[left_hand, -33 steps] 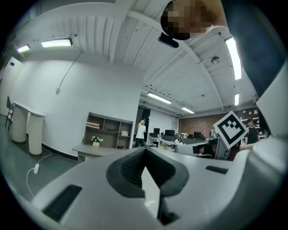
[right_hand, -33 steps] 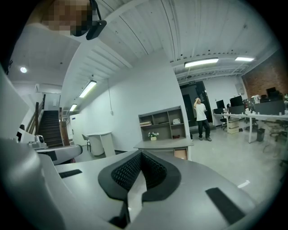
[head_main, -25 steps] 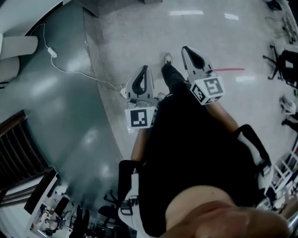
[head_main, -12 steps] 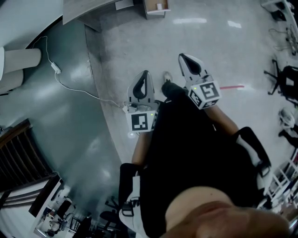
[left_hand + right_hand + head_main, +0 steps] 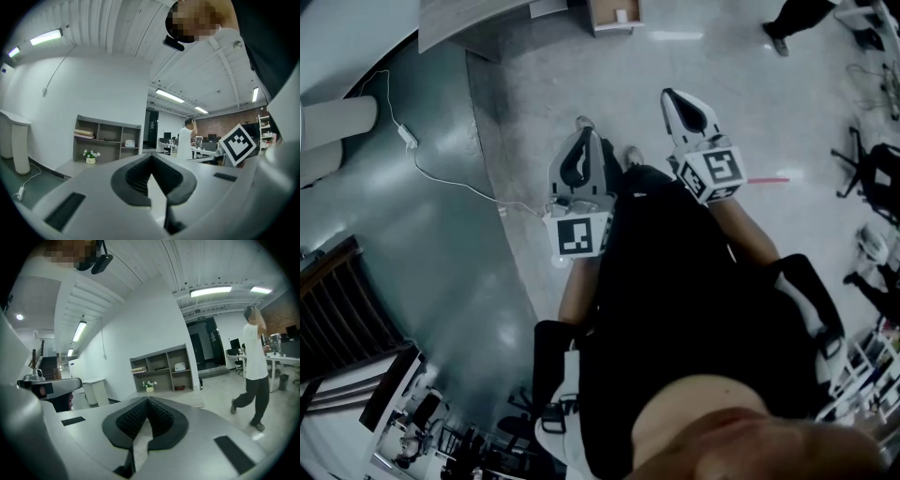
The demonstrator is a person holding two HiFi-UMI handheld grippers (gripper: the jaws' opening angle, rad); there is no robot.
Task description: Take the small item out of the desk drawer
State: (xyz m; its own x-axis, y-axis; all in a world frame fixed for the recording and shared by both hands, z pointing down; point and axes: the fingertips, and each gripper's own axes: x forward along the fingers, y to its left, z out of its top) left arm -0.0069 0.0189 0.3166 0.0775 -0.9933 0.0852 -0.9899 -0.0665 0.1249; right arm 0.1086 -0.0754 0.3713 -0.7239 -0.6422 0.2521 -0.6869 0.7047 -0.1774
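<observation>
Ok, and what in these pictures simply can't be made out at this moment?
- Desk: head view, cut off by the top edge; no drawer front shows.
- Open brown box beside it: head view, cut off by the top edge; the white thing inside is too small to name.
- Shelf unit: both gripper views, contents too small to name.
- Floor near the person's feet: head view, hidden by the dark torso.

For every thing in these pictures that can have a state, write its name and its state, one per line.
Left gripper: shut, empty.
Right gripper: shut, empty.
Shelf: open-fronted, partly filled.
Flower pot: upright.
Cable: lying loose on the floor.
</observation>
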